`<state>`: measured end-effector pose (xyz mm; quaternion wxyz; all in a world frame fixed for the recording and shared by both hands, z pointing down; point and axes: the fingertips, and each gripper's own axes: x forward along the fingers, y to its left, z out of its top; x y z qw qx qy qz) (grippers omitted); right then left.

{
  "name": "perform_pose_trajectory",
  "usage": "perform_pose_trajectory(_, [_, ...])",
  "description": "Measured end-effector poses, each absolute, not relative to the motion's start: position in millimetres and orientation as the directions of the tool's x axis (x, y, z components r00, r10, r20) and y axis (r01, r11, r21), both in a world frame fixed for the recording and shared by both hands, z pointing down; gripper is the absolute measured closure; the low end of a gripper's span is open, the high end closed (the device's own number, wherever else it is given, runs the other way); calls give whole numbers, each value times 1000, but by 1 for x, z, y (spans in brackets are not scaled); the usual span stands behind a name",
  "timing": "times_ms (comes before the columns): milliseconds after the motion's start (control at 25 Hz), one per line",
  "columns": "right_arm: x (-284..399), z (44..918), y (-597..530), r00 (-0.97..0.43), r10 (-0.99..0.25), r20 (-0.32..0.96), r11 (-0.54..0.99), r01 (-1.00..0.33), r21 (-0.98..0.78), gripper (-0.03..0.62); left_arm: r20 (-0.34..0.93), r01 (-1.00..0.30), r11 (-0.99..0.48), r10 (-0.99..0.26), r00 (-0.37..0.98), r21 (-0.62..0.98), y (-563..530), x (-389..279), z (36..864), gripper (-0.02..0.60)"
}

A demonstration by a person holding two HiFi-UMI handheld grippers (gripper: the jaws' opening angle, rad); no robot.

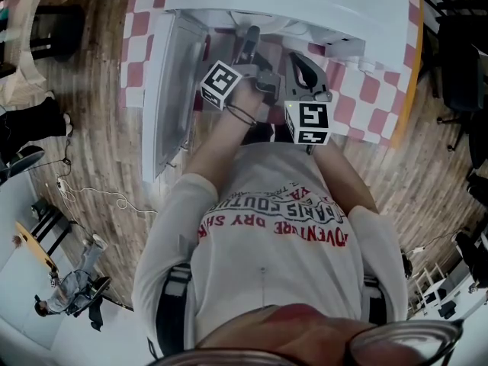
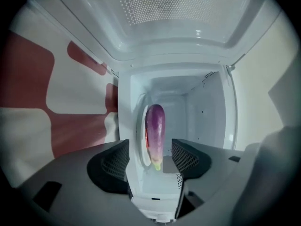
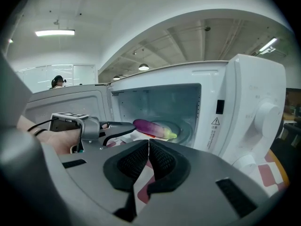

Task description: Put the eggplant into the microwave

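left gripper [image 2: 150, 150] jaws stand apart; the eggplant [image 2: 155, 128] lies free just ahead between them, lengthwise, inside the microwave [image 2: 209, 107]. right gripper [image 3: 148, 147] jaws together.

The person wears a pale grey shirt [image 1: 267, 280] printed with red and dark lettering, and a thin dark band [image 1: 242, 114] round one wrist. The grey plastic left tongs [image 2: 150, 157] and matching right tongs [image 3: 148, 155] have black ribbed pads [image 2: 115, 161]. Each carries a white cube [image 1: 221, 85] with black square markers.
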<state>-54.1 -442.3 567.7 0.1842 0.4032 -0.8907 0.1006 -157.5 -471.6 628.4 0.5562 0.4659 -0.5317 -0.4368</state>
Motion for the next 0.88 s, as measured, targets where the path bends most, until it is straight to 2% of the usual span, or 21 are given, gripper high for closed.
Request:
perform_pose_trajectory(120, [-50, 564, -435, -600, -691, 403, 646, -763, -27, 568, 230, -61, 226, -970, 74, 972, -457, -156, 628, 306])
perform_pose_trajectory(160, [-49, 563, -433, -597, -696, 400, 642, -766, -25, 568, 255, -106, 245, -963, 89, 964, -452, -155, 627, 365])
perform_pose_trajectory(200, [-48, 560, -431, -593, -701, 396, 638, -770, -24, 568, 276, -159, 258, -955, 109, 953, -446, -154, 625, 472])
perform_pose_trajectory(240, [-47, 558, -429, -590, -707, 391, 633, -774, -22, 568, 287, -211, 256, -949, 129, 943, -442, -152, 620, 547])
perform_pose_trajectory(520, [-35, 539, -409, -574, -742, 347, 603, -797, -27, 568, 222, -435, 98, -944, 245, 895, -404, -129, 575, 554])
perform_pose_trajectory(680, [-33, 520, -399, -572, -760, 309, 596, -802, -19, 568, 169, -524, 4, -949, 267, 852, -391, -128, 544, 555])
perform_pose_trajectory(800, [-34, 504, -393, -575, -770, 277, 596, -803, -13, 568, 151, -651, -79, -945, 289, 755, -385, -124, 515, 555])
perform_pose_trajectory(880, [-35, 493, -391, -579, -774, 257, 597, -802, -10, 568, 136, -755, -156, -941, 309, 636, -383, -117, 491, 555])
